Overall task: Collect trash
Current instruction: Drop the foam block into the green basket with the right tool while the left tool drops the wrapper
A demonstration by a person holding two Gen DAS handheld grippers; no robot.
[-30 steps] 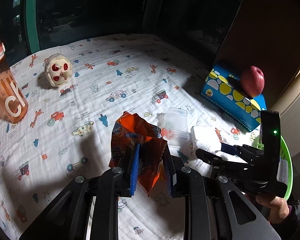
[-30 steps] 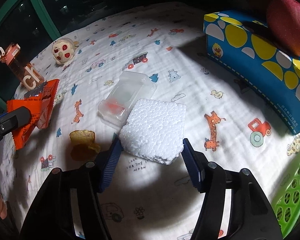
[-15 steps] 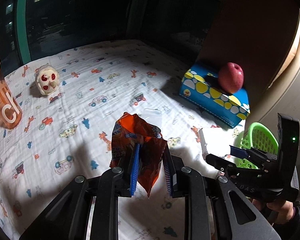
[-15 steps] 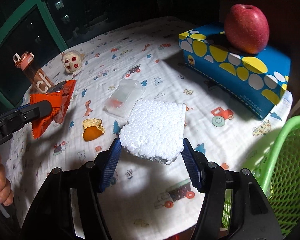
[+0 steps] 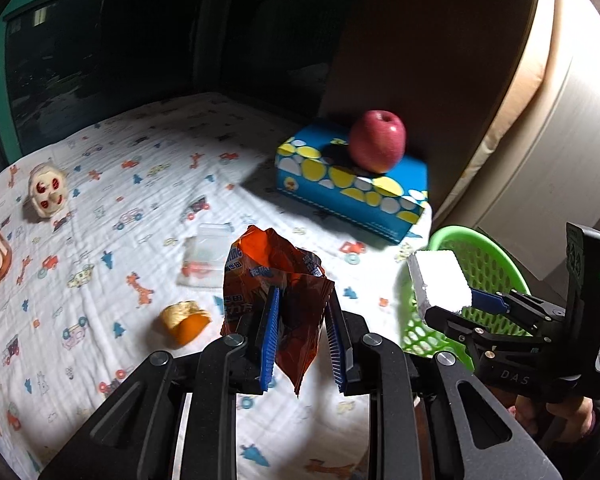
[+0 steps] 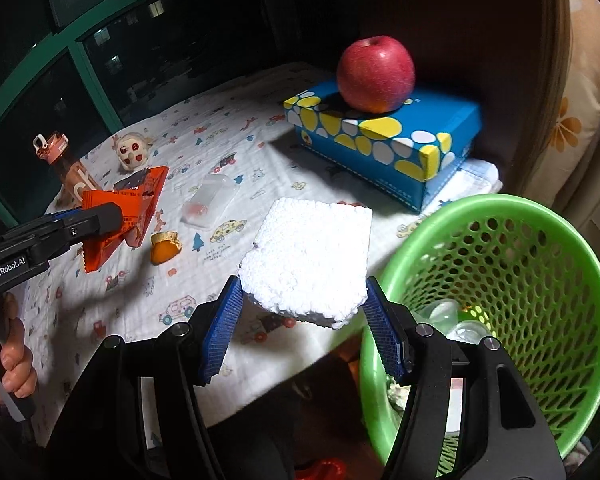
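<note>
My left gripper (image 5: pixel 302 340) is shut on an orange snack wrapper (image 5: pixel 276 276), held above the table; it also shows in the right wrist view (image 6: pixel 120 216). My right gripper (image 6: pixel 304 328) is shut on a white foam block (image 6: pixel 312 264), held just left of the green mesh basket (image 6: pixel 540 240); the block also shows in the left wrist view (image 5: pixel 440 280) in front of the basket (image 5: pixel 496 248). An orange peel (image 5: pixel 184 320) and a clear plastic box (image 5: pixel 204 256) lie on the patterned cloth. The basket holds some clear trash.
A blue and yellow tissue box (image 6: pixel 384 140) with a red apple (image 6: pixel 374 74) on top stands at the back right. A small skull-like toy (image 5: pixel 46 194) and an orange bottle (image 6: pixel 62 160) stand at the far left. The basket sits beyond the table's right edge.
Both grippers have lifted and moved right toward the green basket, each keeping its load. The orange peel has come into the left wrist view.
</note>
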